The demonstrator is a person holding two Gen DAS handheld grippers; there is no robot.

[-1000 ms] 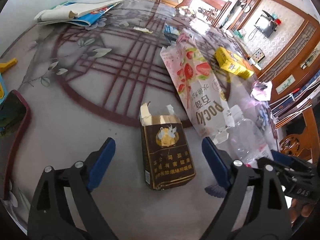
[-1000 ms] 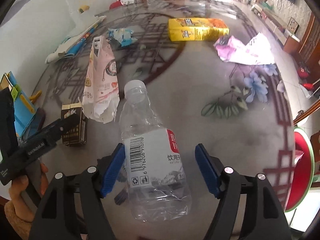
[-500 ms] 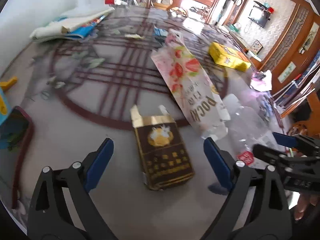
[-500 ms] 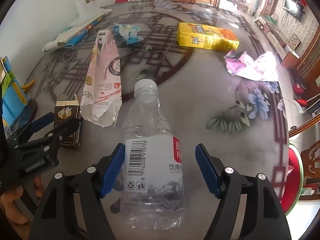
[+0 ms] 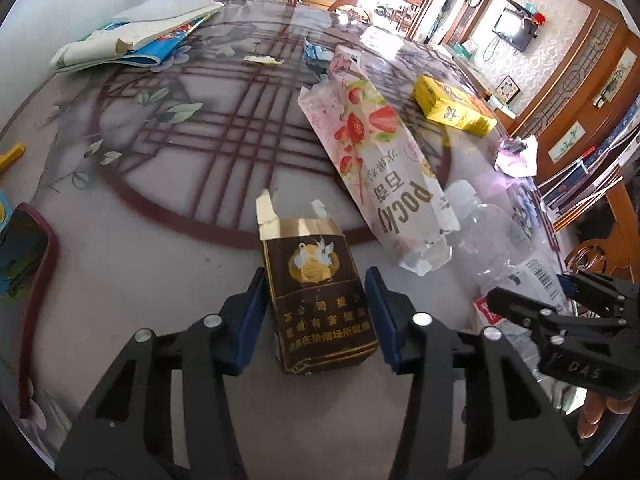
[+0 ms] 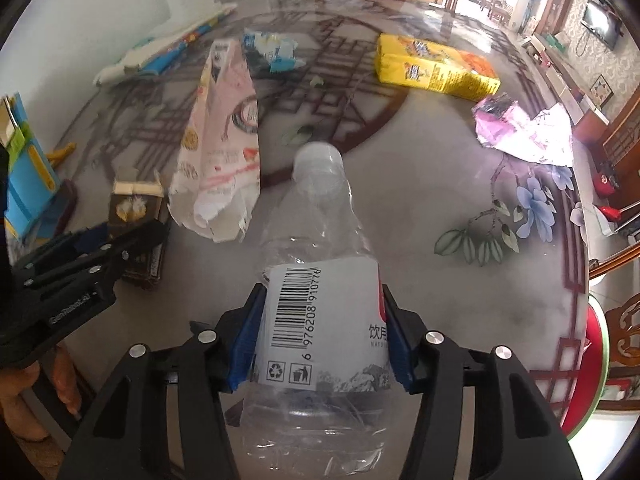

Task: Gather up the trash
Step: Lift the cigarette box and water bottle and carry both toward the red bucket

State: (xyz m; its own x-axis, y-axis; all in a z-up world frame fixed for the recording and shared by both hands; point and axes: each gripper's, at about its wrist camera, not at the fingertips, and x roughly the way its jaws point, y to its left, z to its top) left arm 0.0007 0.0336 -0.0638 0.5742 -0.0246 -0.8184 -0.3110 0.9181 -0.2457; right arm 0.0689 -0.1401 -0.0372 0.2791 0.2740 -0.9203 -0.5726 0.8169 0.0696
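**Left wrist view: both grippers clamped on trash**

Left wrist view shows the left gripper (image 5: 316, 312), its blue pads pressed flat against both sides of a brown cardboard cigarette pack (image 5: 318, 296) with a torn gold-foil top, lying on the glossy patterned table (image 5: 140, 248). Just right of the pack lies a crinkled pink Pocky bag (image 5: 376, 168). Beyond the bag sits a yellow carton (image 5: 452, 106). The right gripper (image 6: 318, 336) squeezes a clear, dented plastic bottle (image 6: 320, 280) by its white label, cap pointing away.

Torn brown cigarette pack (image 5: 318, 292) flat; clear capped bottle (image 6: 320, 300) lying beside.
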